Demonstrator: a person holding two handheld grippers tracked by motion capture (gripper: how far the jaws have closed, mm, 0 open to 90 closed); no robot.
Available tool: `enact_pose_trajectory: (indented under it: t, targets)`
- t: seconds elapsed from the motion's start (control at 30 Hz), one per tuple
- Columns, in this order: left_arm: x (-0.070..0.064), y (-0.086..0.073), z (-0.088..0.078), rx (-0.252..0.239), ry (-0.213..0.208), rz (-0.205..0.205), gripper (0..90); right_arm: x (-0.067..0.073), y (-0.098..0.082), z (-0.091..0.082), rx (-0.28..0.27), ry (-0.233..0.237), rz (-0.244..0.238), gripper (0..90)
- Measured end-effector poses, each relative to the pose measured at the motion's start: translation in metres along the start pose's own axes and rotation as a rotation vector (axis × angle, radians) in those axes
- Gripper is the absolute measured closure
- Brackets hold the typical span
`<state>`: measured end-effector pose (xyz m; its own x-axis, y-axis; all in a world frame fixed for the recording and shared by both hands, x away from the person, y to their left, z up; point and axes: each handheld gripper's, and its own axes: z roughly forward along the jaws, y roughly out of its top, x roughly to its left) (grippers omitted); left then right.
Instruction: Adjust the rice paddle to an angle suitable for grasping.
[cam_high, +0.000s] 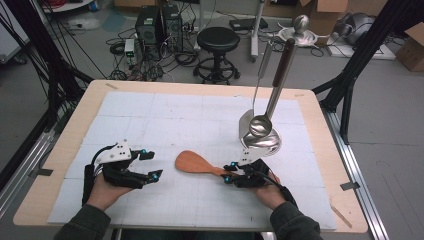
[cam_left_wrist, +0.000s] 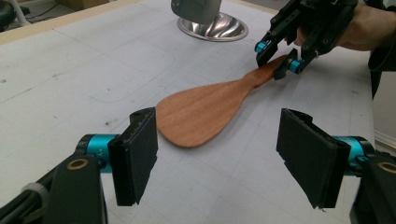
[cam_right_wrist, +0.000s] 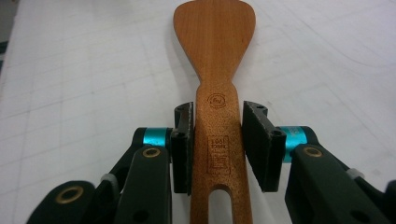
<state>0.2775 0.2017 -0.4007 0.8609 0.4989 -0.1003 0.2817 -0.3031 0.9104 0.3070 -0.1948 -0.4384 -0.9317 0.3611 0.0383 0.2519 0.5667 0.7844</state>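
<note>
Right claw (cam_right_wrist: 216, 144) holds the spatula (cam_right_wrist: 215, 88) by its handle: in the right gripper view the two black pads press the wooden handle from either side, just below the round stamped mark, and the blade runs up to the top middle of the frame. In the high view that claw (cam_high: 231, 171) sits at lower middle-right, with the spatula (cam_high: 196, 163) stretching left from it over the white mat (cam_high: 165, 115), blade near the frame's centre. Whether the blade rests on the mat or hangs just above it I cannot tell.

Left claw (cam_high: 151, 165) is at lower left of the high view, its jaws standing wide with nothing between them. Its own view looks past its pads at the spatula blade (cam_left_wrist: 205, 112) in mid-frame, apart from them, and at the right claw (cam_left_wrist: 276, 58) gripping the handle at upper right.

A steel stand (cam_high: 261, 142) sits just above the right claw, with a ladle (cam_high: 272, 100) and a turner (cam_high: 252, 112) leaning up from it.
</note>
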Motion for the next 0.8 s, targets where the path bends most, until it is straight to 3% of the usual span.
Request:
enact_pose_trajectory:
  t: [0.43,0.63,0.8]
  targets:
    - [-0.001,-0.001,0.002,0.011,-0.024,0.005,30.5,0.017,0.025,0.029,0.021,0.123,-0.093,64.8]
    - [-0.001,-0.001,0.003,0.016,-0.034,0.009,32.3,0.021,0.029,0.042,0.043,0.141,-0.112,64.7]
    - [-0.001,-0.001,0.004,0.018,-0.035,0.009,32.3,0.02,0.026,0.044,0.073,0.143,-0.096,64.6]
